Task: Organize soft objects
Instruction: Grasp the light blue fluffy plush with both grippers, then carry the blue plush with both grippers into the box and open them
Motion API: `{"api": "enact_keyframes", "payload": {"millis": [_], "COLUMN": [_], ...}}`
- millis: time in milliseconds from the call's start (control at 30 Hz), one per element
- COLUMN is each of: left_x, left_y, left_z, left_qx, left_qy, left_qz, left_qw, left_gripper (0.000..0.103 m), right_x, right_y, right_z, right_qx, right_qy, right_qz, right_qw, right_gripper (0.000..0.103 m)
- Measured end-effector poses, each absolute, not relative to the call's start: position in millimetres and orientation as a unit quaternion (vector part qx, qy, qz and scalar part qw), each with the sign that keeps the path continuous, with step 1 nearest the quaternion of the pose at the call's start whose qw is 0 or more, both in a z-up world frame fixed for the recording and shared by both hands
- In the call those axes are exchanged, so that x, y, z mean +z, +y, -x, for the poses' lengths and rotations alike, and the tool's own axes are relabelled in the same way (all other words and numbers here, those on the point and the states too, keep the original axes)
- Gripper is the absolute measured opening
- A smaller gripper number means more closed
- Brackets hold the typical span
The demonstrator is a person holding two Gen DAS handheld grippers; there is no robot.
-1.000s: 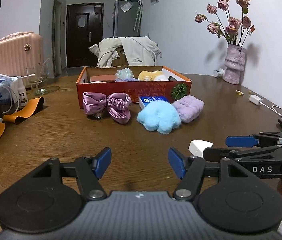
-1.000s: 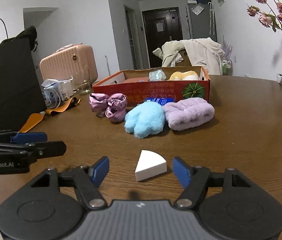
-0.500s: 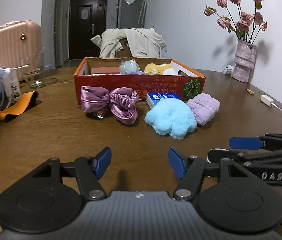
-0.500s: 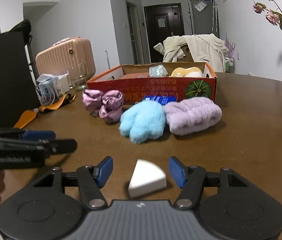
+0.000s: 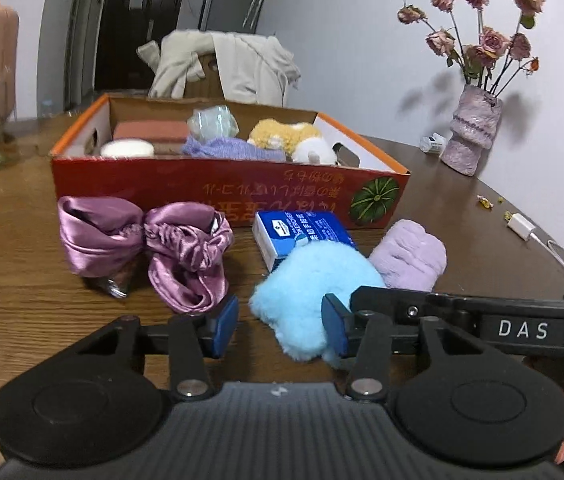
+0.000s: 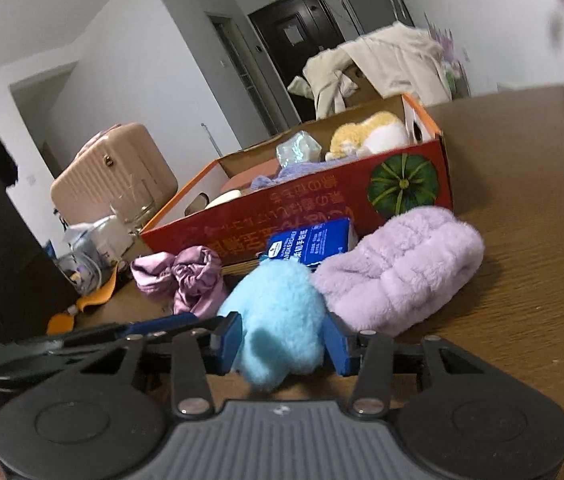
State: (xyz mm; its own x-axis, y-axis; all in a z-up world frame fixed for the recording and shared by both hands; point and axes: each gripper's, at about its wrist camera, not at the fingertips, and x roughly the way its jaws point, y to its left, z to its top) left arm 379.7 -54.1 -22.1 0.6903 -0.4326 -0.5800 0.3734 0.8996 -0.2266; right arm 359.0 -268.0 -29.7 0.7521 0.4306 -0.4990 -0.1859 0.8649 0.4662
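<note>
Right hand-held gripper [image 6: 282,338]: blue plush [image 6: 278,320] sits between its blue pads [image 6: 228,340], both pads touching or very nearly touching the fur. Can't tell if it's actually squeezing; jaws look partly closed around it.

Left hand-held gripper [image 5: 280,326]: jaws spread, nothing pinched. Blue plush [image 5: 313,284] lies just ahead and toward the right finger, whose pad overlaps the plush edge in view. The right gripper's fingers cross in from the right in this view, over the plush.

Blue plush: fluffy, light blue, rounded lump with a small lobe at the near end, lying on the wooden bench [image 6: 521,200].

Neighbours:
- lilac plush [image 6: 397,272], ribbed, fuzzy, touching the blue one on its right
- blue-and-white carton [image 5: 301,236] just behind both, partly covered by the blue plush
- purple satin bow [image 5: 146,248] to the left, apart from the plush
- red cardboard box [image 5: 226,196] behind, pumpkin print on the front, holding a yellow-white plush [image 5: 289,138], a lavender cloth [image 5: 230,150] and other soft items
</note>
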Motion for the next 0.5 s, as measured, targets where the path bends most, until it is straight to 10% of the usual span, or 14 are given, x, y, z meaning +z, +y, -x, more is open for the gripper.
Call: {"api": "enact_keyframes", "payload": {"millis": [233,500], "left_x": [-29,-11], "left_y": [-49,-21], "left_z": [-385,-329], "left_qx": [-0.243,-0.228], "left_qy": [0.339,0.334], "left_qz": [0.086,0.123], "left_qw": [0.905,0.906], "left_gripper": [0.024,0.024], "right_x": [-38,-12], "right_y": [-273,-257], "right_z": [-367,-326], "right_qx": [0.179,0.223], "right_qy": [0.318,0.300], "right_qz": [-0.224,-0.198], "right_qw": [0.904,0.906], "right_gripper": [0.025,0.022]}}
